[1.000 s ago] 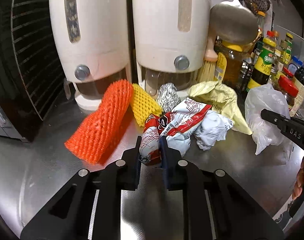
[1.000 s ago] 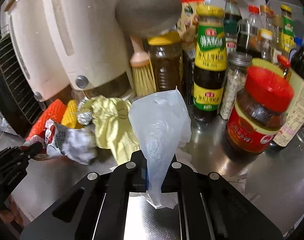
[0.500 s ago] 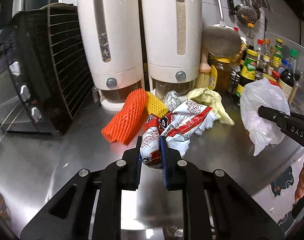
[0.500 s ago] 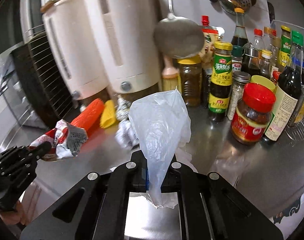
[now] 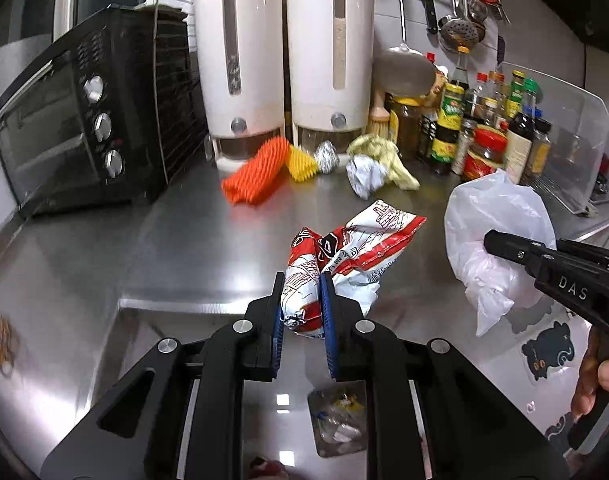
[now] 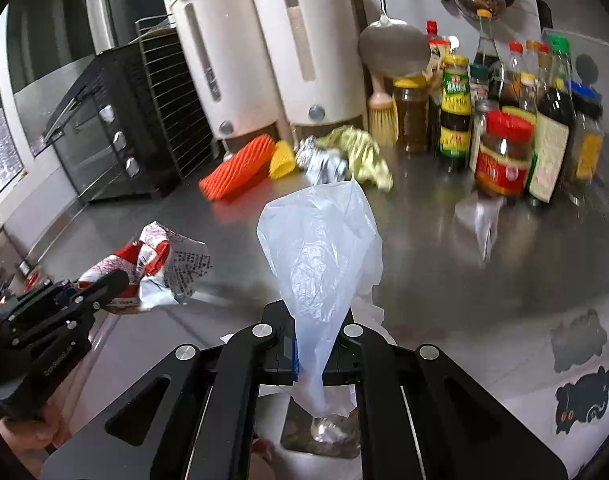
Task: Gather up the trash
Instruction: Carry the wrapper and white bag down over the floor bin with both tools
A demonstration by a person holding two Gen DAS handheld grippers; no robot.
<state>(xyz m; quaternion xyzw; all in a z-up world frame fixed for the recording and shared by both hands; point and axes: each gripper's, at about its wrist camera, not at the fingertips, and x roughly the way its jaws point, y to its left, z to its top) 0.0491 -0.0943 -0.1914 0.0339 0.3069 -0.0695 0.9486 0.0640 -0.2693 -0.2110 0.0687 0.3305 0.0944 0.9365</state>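
Now, reading the left wrist view from left to right: a black toaster oven [image 5: 84, 120] fills the upper left, two white dispensers [image 5: 284, 68] stand at upper centre, and at their feet lies the trash not yet taken: an orange foam net [image 5: 254, 176], a yellow foam net [image 5: 300, 164], a foil ball [image 5: 327, 161], a crumpled paper [image 5: 364, 176] and a yellow rag [image 5: 388, 156], all well apart from both tools.

At lower centre the left gripper [image 5: 302, 308] has its blue pads [image 5: 278, 312] squeezed nearly together on one end of a red and white wrapper [image 5: 344, 256]. The wrapper's long axis runs from the jaws up and to the right, its free end aimed toward the plastic bag [image 5: 496, 220] at the right of the frame.

That bag hangs from the right gripper [image 6: 308, 356], whose jaws are fully closed on the bag's gathered neck in the right wrist view; there the wrapper sits at the lower left.

Judging by this, the next move depends on the gap between wrapper and bag: the wrapper lies just to the left of the bag, not touching, and the bag's mouth looks pinched, so an opening would be needed first.
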